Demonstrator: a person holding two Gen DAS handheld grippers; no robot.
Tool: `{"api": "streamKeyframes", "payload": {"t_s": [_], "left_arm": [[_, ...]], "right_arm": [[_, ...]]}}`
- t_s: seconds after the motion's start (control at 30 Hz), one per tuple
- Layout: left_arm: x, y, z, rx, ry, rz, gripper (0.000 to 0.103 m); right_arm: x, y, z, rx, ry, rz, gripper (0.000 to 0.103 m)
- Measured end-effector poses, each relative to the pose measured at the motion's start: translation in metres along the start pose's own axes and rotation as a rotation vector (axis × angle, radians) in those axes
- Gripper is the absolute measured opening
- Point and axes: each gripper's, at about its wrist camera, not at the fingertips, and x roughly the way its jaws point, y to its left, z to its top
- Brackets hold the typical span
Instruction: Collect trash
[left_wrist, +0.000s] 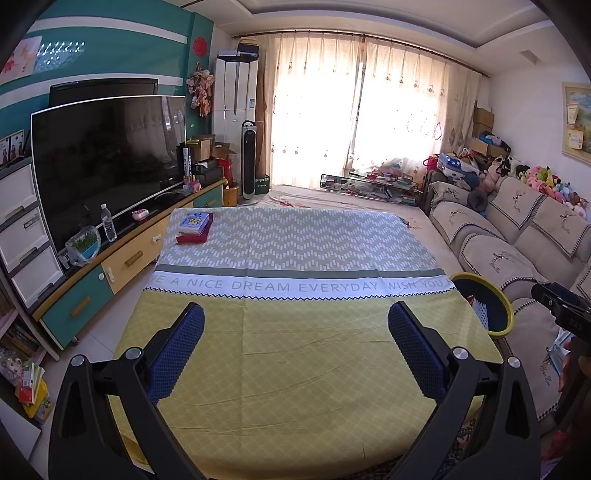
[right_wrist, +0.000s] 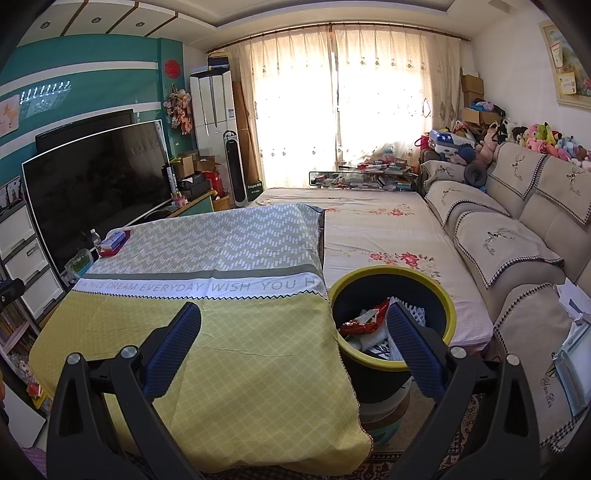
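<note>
L gripper (left_wrist: 295, 321): spread wide, empty, over yellow tablecloth (left_wrist: 295, 369).
R gripper (right_wrist: 293, 325): spread wide, empty, over cloth edge + bin.
Bin (right_wrist: 448, 295): yellow rim, just R of table.
Trash (right_wrist: 364, 321): red wrapper + paper, inside bin.

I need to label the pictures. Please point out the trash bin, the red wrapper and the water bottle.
trash bin (right_wrist: 391, 271): right wrist view, far yellow rim.
red wrapper (right_wrist: 364, 322): right wrist view, wrapper middle, inside the bin.
water bottle (left_wrist: 109, 223): left wrist view, bottle body.
</note>
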Motion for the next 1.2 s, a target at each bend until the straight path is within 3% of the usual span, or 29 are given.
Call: {"api": "streamKeyframes", "payload": {"t_s": [1.2], "left_arm": [[0.0048,-0.0005,-0.0019,-0.001,-0.008,-0.031,0.098]], "right_arm": [[0.0059,-0.0001,-0.0033,0.008,0.008,0.003,0.096]]}}
